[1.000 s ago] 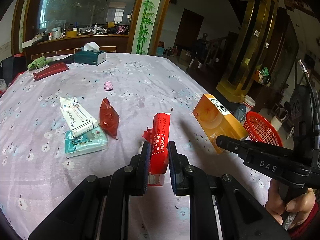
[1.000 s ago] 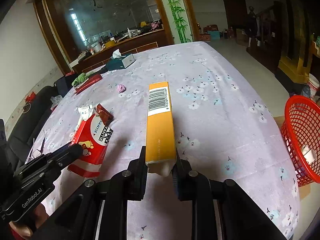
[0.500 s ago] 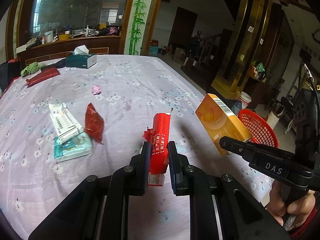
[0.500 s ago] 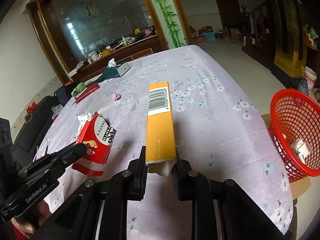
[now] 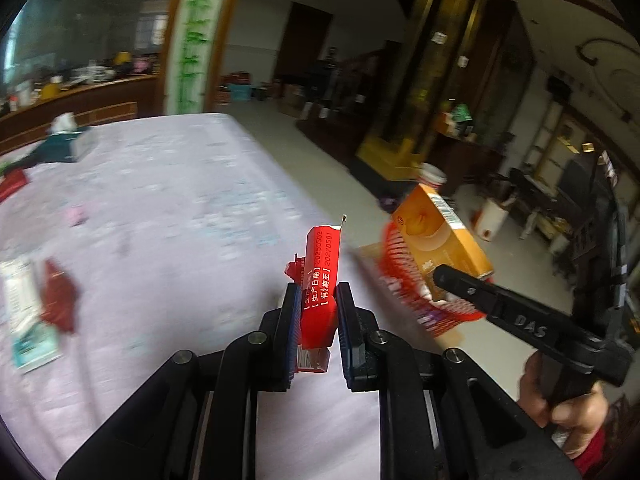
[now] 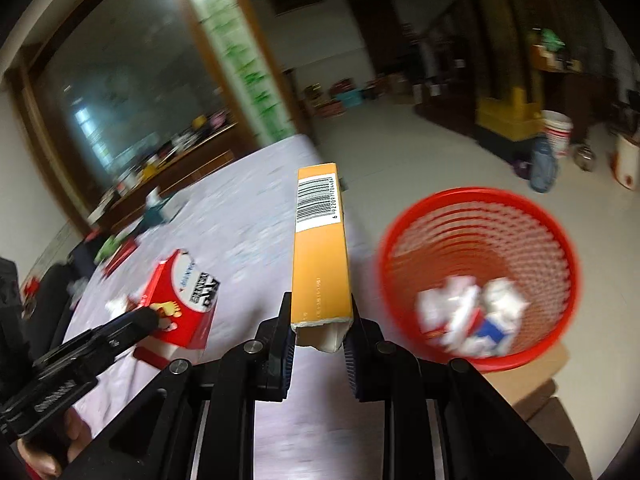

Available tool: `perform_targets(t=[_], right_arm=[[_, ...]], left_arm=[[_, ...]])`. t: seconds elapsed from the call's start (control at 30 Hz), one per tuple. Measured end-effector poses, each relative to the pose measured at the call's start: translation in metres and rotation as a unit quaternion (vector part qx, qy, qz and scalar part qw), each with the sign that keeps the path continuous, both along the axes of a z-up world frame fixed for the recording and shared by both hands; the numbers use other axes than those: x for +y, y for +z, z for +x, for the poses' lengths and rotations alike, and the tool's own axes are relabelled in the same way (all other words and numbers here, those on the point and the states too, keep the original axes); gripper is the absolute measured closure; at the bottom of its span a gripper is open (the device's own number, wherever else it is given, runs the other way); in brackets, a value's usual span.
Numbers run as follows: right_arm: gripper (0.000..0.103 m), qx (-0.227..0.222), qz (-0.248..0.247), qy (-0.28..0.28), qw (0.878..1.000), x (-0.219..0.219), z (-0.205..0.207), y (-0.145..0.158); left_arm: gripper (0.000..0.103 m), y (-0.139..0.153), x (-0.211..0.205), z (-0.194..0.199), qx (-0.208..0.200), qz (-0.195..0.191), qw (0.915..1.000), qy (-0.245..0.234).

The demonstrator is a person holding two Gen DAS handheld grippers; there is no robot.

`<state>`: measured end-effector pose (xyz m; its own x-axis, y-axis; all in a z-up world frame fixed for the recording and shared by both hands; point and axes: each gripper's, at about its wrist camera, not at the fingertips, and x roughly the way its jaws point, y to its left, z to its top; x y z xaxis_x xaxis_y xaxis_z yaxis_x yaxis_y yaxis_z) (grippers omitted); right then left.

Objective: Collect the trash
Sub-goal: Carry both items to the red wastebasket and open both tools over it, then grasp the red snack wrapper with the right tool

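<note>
My left gripper [image 5: 318, 308] is shut on a red carton [image 5: 320, 280] held up above the table's right part. In the right wrist view the same red carton [image 6: 182, 300] shows at lower left. My right gripper [image 6: 320, 332] is shut on a long orange box [image 6: 320, 248] with a barcode on top. That orange box [image 5: 440, 236] hangs over the red mesh basket [image 5: 400, 288] in the left wrist view. The red mesh basket [image 6: 480, 284] stands on the floor just right of the table edge, with crumpled paper and wrappers inside.
On the flowered tablecloth [image 5: 160, 216] lie a dark red wrapper [image 5: 60, 300], a white tube box [image 5: 18, 296], a teal packet [image 5: 34, 344], a pink scrap [image 5: 76, 216] and a tissue box [image 5: 64, 144]. A cardboard box [image 6: 528, 376] sits under the basket. Furniture and buckets stand beyond.
Both grippers have swung right toward the table edge, still holding their boxes. The red basket is now much nearer and larger in both views, and the scene is motion-blurred.
</note>
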<state>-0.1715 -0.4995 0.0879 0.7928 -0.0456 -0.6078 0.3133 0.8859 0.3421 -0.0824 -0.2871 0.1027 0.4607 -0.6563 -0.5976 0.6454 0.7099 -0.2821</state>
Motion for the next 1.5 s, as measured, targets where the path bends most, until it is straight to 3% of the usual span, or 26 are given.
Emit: perform_targets(t=[0.17, 0.37, 0.5, 0.57, 0.7, 0.83, 1.1, 1.27, 1.5], right_arm=[[0.08, 0.004, 0.003, -0.063, 0.998, -0.055, -0.015, 0.0], [0.08, 0.026, 0.019, -0.093, 0.995, -0.097, -0.015, -0.013], [0.072, 0.046, 0.031, -0.105, 0.993, -0.115, -0.013, -0.024], [0.072, 0.037, 0.033, -0.116, 0.992, -0.118, -0.023, -0.023], [0.072, 0.026, 0.032, -0.105, 0.994, -0.112, -0.032, -0.017], [0.072, 0.02, 0.036, -0.066, 0.997, -0.086, -0.022, -0.01], [0.069, 0.033, 0.049, 0.076, 0.995, 0.012, 0.026, -0.005], [0.065, 0.044, 0.043, 0.14, 0.988, 0.07, 0.05, -0.002], [0.062, 0.072, 0.057, 0.219, 0.972, 0.143, 0.089, -0.002]], left_arm=[[0.086, 0.006, -0.059, -0.002, 0.004, -0.009, 0.9989, -0.046], [0.086, 0.001, -0.126, 0.001, 0.025, -0.015, 0.9957, -0.088], [0.071, -0.011, -0.157, 0.013, 0.045, -0.002, 0.9951, -0.088], [0.07, -0.016, -0.155, 0.017, 0.065, -0.008, 0.994, -0.088], [0.068, -0.011, -0.129, 0.011, 0.045, -0.006, 0.9955, -0.083], [0.057, -0.006, -0.086, -0.002, 0.012, 0.006, 0.9985, -0.052], [0.056, 0.001, 0.03, -0.001, 0.016, 0.004, 0.9992, 0.037], [0.055, 0.007, 0.102, 0.002, 0.016, -0.005, 0.9949, 0.1], [0.054, 0.002, 0.212, 0.013, 0.04, -0.035, 0.9773, 0.205]])
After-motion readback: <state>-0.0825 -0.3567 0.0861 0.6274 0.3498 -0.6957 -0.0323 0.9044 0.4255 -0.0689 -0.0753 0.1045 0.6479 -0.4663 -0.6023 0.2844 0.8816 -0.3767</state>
